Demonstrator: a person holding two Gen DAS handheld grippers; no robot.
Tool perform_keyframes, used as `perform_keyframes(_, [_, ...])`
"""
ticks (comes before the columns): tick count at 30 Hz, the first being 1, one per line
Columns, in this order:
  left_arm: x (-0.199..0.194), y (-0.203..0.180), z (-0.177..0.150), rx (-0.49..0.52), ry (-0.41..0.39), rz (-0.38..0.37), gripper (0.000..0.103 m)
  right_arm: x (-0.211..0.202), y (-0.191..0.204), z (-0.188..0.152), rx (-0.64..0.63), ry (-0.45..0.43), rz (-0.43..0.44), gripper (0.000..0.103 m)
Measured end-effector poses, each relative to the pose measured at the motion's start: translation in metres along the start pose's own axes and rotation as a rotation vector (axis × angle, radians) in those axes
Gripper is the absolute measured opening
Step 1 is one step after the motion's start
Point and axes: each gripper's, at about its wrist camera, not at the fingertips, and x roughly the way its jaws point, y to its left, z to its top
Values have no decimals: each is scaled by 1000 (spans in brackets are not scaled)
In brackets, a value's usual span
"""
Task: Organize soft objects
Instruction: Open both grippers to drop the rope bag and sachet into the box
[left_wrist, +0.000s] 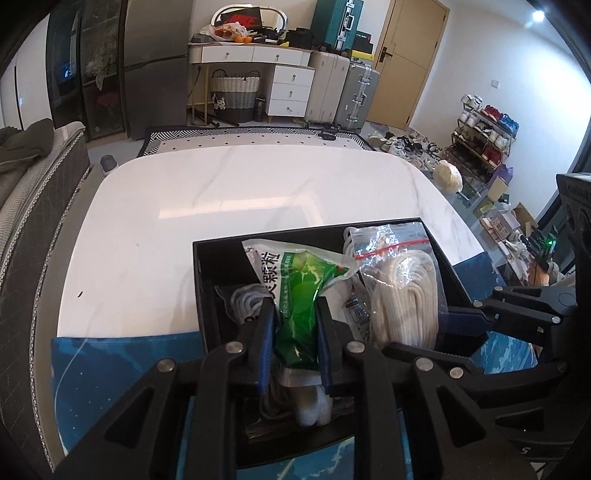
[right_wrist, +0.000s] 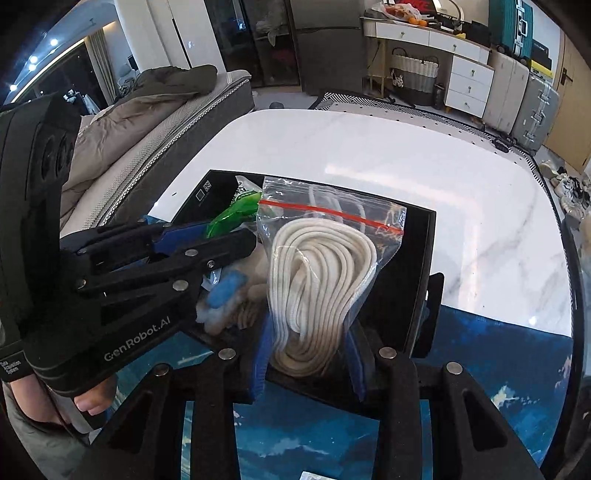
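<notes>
A black box (left_wrist: 201, 280) stands on the table's near part, its rim also in the right wrist view (right_wrist: 413, 266). My left gripper (left_wrist: 295, 317) is shut on a green and white snack bag (left_wrist: 299, 291) and holds it over the box. My right gripper (right_wrist: 308, 332) is shut on a clear zip bag of white rope (right_wrist: 317, 280), held over the box's right side; that bag also shows in the left wrist view (left_wrist: 402, 295). Another bag of rope (left_wrist: 243, 301) lies in the box's left part. The left gripper also shows in the right wrist view (right_wrist: 207, 236).
The box rests partly on a blue mat (left_wrist: 122, 369) on a white marble table (left_wrist: 221, 192). A bed (right_wrist: 147, 122) stands left of the table. Drawers (left_wrist: 291, 92), suitcases (left_wrist: 343, 92) and a shoe rack (left_wrist: 480, 136) stand beyond.
</notes>
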Motion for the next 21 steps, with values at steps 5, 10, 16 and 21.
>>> perform_keyframes(5, [0,0,0,3,1,14,26,-5,1,-1,-7,-4,-11,43])
perform_keyframes(10, [-3,0,0,5,2,-2,32,-13,3,-5,-5,-16,-18,48])
perform_keyframes(16, [-14,-1,0,-1,-5,28,46,-27,1,-10,-1,-37,-17,48])
perform_keyframes(21, [-36,-6,0,3,-29,27,48,-49,5,-15,-14,-66,-18,50])
